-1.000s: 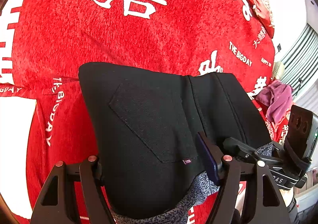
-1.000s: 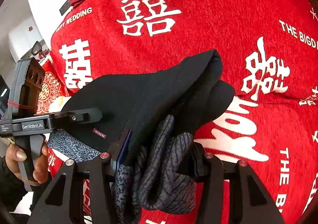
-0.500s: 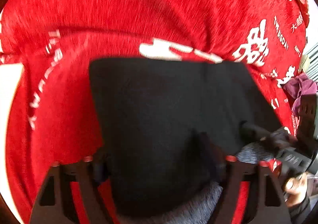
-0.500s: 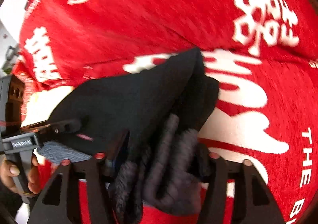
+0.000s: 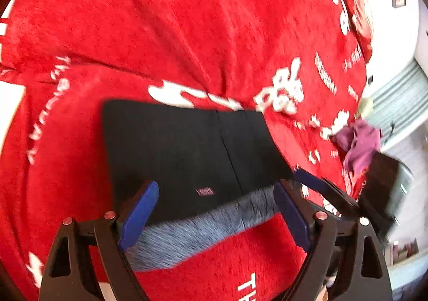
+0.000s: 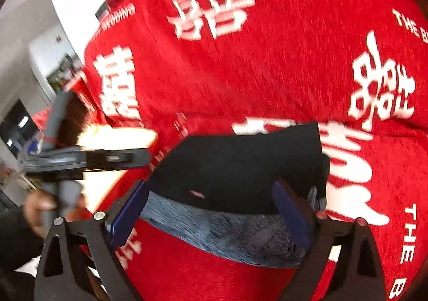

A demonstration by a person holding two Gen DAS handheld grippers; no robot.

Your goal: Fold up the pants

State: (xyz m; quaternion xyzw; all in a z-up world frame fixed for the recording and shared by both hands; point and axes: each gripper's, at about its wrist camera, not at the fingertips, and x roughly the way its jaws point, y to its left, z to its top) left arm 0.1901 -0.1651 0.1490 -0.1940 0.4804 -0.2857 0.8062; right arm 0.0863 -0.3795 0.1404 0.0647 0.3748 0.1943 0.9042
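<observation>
The black pants (image 5: 187, 151) lie folded into a flat rectangle on the red bedspread (image 5: 160, 33), with a grey speckled waistband (image 5: 198, 231) along the near edge. They also show in the right wrist view (image 6: 240, 167). My left gripper (image 5: 214, 207) is open, its blue pads on either side of the waistband and apart from the cloth. My right gripper (image 6: 211, 207) is open too, its pads spread wide over the near edge of the pants. The left gripper also shows in the right wrist view (image 6: 88, 159), at the left.
The red bedspread with white characters covers the whole bed. A purple cloth (image 5: 358, 143) lies at the bed's right edge. A red pillow (image 5: 358, 12) stands at the far right, against a white wall. Both views are motion-blurred.
Both grippers were shut on the pants and held them lifted. Now the pants lie flat on the bedspread and both grippers have opened and let go.
</observation>
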